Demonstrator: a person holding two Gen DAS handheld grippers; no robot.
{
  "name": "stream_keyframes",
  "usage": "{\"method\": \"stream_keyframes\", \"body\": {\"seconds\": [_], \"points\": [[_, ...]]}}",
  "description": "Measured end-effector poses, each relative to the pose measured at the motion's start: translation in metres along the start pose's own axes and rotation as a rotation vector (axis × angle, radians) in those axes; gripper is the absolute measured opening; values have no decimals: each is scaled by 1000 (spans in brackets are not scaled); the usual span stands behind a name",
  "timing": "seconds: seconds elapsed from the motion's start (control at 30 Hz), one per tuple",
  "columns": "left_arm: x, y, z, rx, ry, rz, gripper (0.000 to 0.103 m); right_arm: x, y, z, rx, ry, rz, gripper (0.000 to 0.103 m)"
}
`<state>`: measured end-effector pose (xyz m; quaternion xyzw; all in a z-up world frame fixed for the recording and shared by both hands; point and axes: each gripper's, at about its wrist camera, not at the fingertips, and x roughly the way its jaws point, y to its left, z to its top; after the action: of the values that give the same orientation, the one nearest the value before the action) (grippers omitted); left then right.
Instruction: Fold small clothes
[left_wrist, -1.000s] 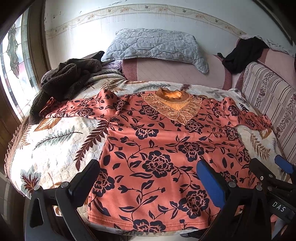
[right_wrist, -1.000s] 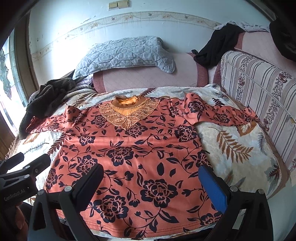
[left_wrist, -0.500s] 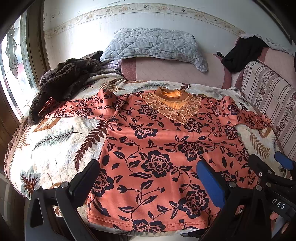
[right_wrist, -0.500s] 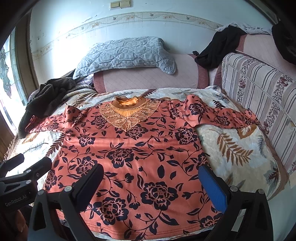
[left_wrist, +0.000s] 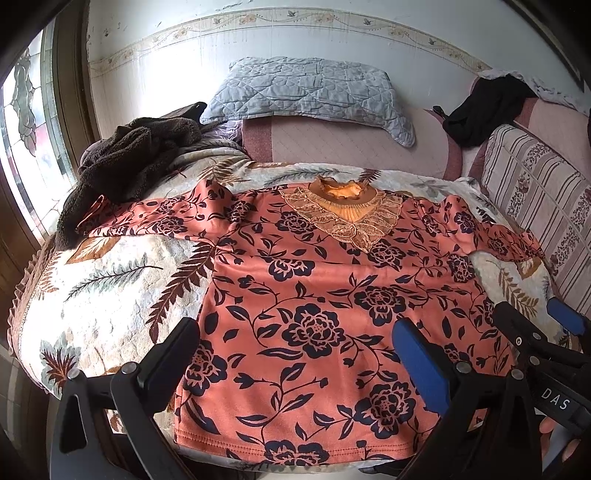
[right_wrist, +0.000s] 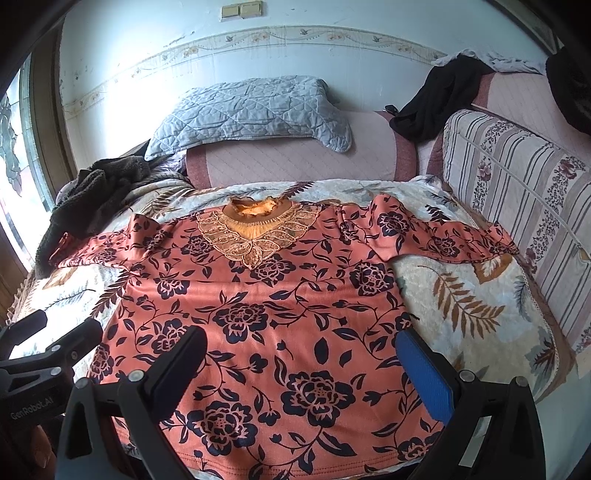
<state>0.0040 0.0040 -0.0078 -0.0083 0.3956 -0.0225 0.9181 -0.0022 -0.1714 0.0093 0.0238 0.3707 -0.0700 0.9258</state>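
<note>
Leaf-print bedspread (left_wrist: 110, 280) carries the flowered blouse (left_wrist: 314, 295) flat at frame centre; left tongs (left_wrist: 295, 354) and right tongs (right_wrist: 301, 363) hover spread, empty. Pinching only the top layer could skew the fold.

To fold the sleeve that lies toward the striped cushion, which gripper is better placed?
Probably the right gripper: open, it hovers over the shirt's hem on that sleeve's side. The left gripper is nearer the other sleeve.

One floral top (left_wrist: 325, 295); two grippers: left (left_wrist: 295, 354), right (right_wrist: 299, 362); one grey pillow (left_wrist: 310, 92); one leaf-print bedspread (left_wrist: 110, 280); two dark garment heaps: brown (left_wrist: 129, 162), black (left_wrist: 480, 110).
</note>
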Motion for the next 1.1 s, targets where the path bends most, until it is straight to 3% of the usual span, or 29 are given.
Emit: {"method": "stream_keyframes", "body": {"seconds": [1.1], "points": [[10, -2, 7, 6, 4, -2, 103, 11, 0, 6, -3, -1, -3, 103]]}}
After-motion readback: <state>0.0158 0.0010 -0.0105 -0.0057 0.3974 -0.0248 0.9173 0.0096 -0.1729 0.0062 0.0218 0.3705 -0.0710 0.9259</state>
